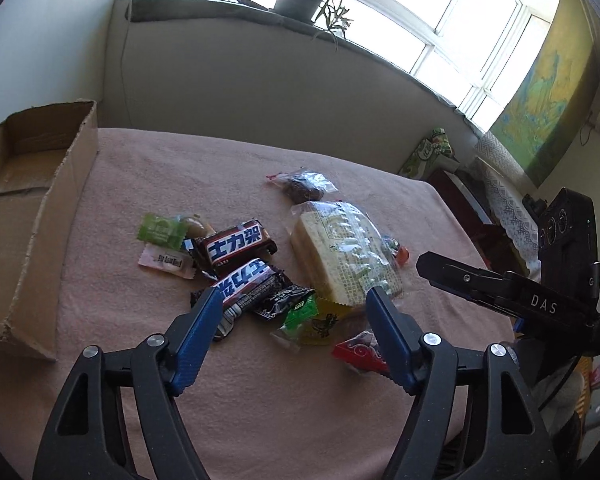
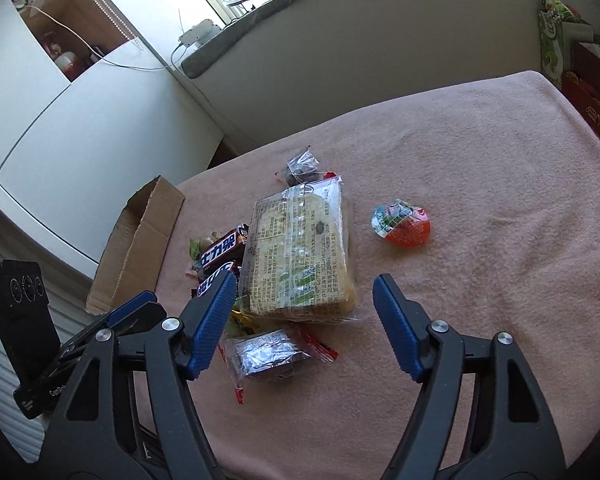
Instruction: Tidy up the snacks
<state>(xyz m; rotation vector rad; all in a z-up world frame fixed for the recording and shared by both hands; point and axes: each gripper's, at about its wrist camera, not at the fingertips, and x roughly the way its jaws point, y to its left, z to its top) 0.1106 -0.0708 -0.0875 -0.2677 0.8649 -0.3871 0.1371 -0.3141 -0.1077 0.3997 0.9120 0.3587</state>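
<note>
Blue-padded left hand-held gripper (image 1: 296, 296) and right hand-held gripper (image 2: 304, 284) angled down over snack pile (image 1: 260, 276), jaws apart, empty.

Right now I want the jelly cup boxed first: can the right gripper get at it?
Probably yes. The jelly cup sits alone on the pink cloth, apart from the bread bag, and the right gripper is open with nothing between them.

Cardboard box (image 1: 32, 216) cut off at left edge

Left gripper (image 1: 296, 300) and right gripper (image 2: 305, 289) angled downward, jaws apart.
</note>
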